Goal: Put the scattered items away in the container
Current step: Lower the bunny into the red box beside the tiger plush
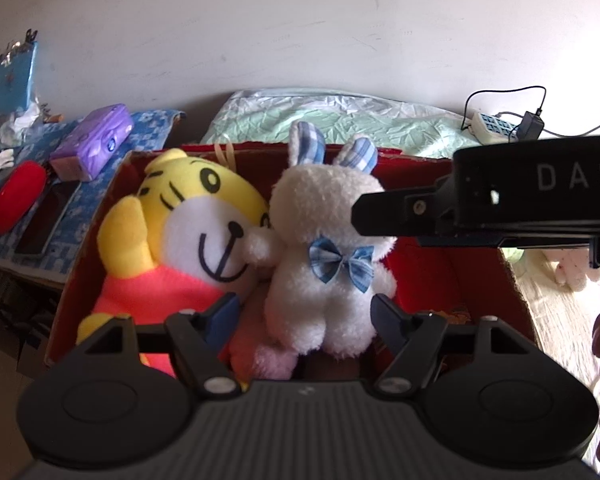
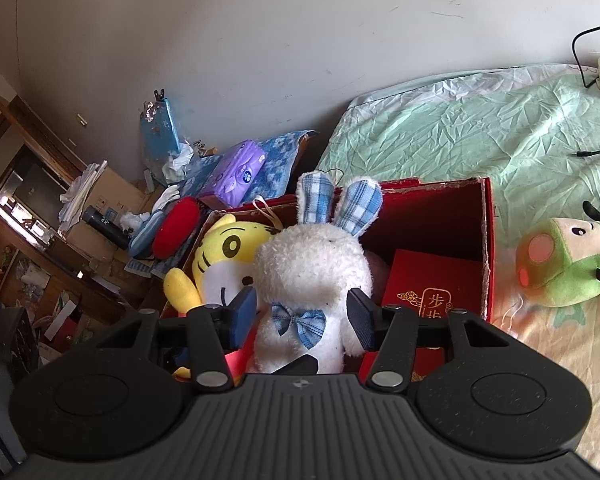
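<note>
White plush rabbit (image 2: 314, 276) sits lower centre between the spread right gripper (image 2: 302, 318) fingers, untouched; left gripper (image 1: 304, 320) likewise gapes around its legs inside the red box (image 2: 486, 240).

- Both views: daylight, fairly bright, colours saturated; strong fisheye w/ dark vignette at corners, straight edges bowed.
- Left wrist view: softer overall, slight haze; white rabbit (image 1: 332, 248) fur near blown out; wall (image 1: 300, 28) evenly lit, no hard shadow.
- Sun patch on floor at far right, overexposed.
- Right gripper (image 1: 364, 216) crosses frame dark, low detail.
- Right wrist view: sharper; bedsheet (image 2: 460, 136) wrinkles crisp; left side room dim, shadowed.
- Red box (image 2: 440, 216) interior in shade; gripper body at bottom slightly blurred in both.
</note>
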{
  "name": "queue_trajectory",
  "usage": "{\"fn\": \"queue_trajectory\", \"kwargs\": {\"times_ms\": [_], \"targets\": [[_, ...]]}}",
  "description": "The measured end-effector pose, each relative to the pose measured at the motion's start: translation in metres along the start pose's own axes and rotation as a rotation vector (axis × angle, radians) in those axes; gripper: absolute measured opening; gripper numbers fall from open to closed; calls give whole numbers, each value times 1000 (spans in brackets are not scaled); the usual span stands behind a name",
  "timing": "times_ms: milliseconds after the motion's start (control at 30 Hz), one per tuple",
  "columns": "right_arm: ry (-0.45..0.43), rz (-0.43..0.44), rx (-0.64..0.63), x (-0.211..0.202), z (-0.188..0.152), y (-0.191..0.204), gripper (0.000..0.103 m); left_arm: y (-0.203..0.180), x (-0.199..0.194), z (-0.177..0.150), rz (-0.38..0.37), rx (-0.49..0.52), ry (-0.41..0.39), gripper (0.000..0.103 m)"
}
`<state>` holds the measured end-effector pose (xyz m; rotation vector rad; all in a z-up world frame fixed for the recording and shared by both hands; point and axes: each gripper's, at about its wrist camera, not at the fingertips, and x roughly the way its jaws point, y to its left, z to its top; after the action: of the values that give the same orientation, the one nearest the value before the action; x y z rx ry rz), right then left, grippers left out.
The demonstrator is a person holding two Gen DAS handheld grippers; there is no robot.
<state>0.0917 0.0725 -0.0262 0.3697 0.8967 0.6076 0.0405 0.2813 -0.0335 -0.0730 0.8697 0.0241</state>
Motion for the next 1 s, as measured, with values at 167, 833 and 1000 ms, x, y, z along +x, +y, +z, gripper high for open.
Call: {"fn": "queue_trajectory", "kwargs": {"times_ms": [167,833,1000], "targets": [[8,-16,48,5,0,-6,49,2,2,0,40,-25,14,74],[27,-30,136,32,-9,-2,44,10,6,9,7,29,42,84],[26,-38,136,35,-8,0,41,9,6,11,4,31,55,85]]}}
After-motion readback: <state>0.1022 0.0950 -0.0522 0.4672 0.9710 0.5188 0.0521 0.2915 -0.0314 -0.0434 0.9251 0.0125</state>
